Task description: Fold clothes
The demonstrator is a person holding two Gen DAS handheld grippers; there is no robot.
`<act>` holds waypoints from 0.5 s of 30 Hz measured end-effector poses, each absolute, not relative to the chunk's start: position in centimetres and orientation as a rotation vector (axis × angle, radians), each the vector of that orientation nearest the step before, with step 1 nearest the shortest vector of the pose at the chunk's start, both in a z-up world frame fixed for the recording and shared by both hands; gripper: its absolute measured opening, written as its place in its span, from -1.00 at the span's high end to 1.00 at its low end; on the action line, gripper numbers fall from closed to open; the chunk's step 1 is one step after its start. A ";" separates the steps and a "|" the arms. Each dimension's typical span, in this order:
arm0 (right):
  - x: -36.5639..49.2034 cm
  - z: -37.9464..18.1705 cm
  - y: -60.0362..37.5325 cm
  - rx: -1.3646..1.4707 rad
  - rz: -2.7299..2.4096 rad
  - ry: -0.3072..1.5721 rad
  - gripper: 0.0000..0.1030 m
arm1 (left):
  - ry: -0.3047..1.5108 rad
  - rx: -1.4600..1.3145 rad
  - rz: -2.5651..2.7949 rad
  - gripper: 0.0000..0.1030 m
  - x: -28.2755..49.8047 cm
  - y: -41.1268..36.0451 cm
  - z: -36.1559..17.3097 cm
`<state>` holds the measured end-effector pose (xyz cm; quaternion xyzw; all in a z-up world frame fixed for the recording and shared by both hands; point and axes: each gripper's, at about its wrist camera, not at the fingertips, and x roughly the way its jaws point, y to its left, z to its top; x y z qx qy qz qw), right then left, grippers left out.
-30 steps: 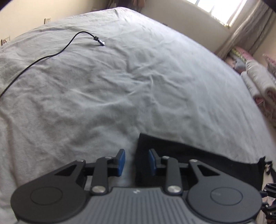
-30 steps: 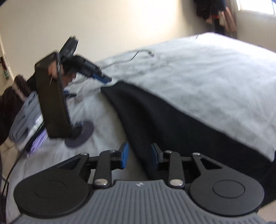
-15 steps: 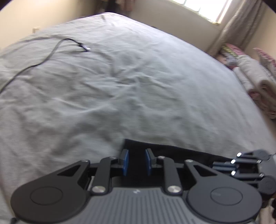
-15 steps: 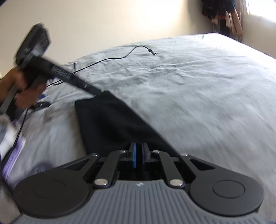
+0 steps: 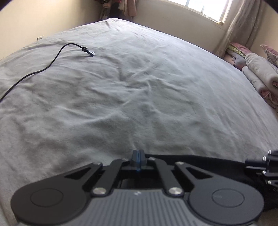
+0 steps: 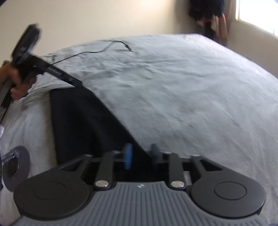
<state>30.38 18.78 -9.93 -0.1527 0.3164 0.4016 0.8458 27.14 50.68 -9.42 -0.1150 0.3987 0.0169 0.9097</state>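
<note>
Nearest, on the right gripper (image 6: 141,154), seen from its own camera: blue-padded fingers (image 6: 127,156) standing apart, not pressing, with the near right edge of the black garment (image 6: 83,121) running between them. Spread flat on the near part of the grey bed sheet (image 5: 139,95), narrowing toward that gripper. At its far left corner, pinched by the left gripper (image 5: 138,156), fingers just drawn fully together on the cloth, with a hand (image 6: 17,83) around the handle. Beyond, only wrinkled sheet. Further left, lying loose on it, a black cable (image 5: 52,64) ending in a plug. Far right, beside the bed, folded blankets (image 5: 257,73). Farthest, a bright window (image 5: 205,7) and hanging clothes (image 5: 125,7) in the corner.
</note>
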 end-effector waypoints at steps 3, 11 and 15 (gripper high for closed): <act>29.4 -9.6 19.0 -0.335 0.811 0.591 0.93 | 0.728 -0.225 0.062 1.00 26.5 50.6 -8.4; 30.2 -10.3 19.2 -0.350 0.709 0.590 0.88 | 0.727 -0.260 0.164 0.93 26.9 52.0 -8.6; 30.2 -9.0 18.1 -0.252 0.698 0.627 0.74 | 0.721 -0.273 0.207 0.49 26.0 52.6 -7.5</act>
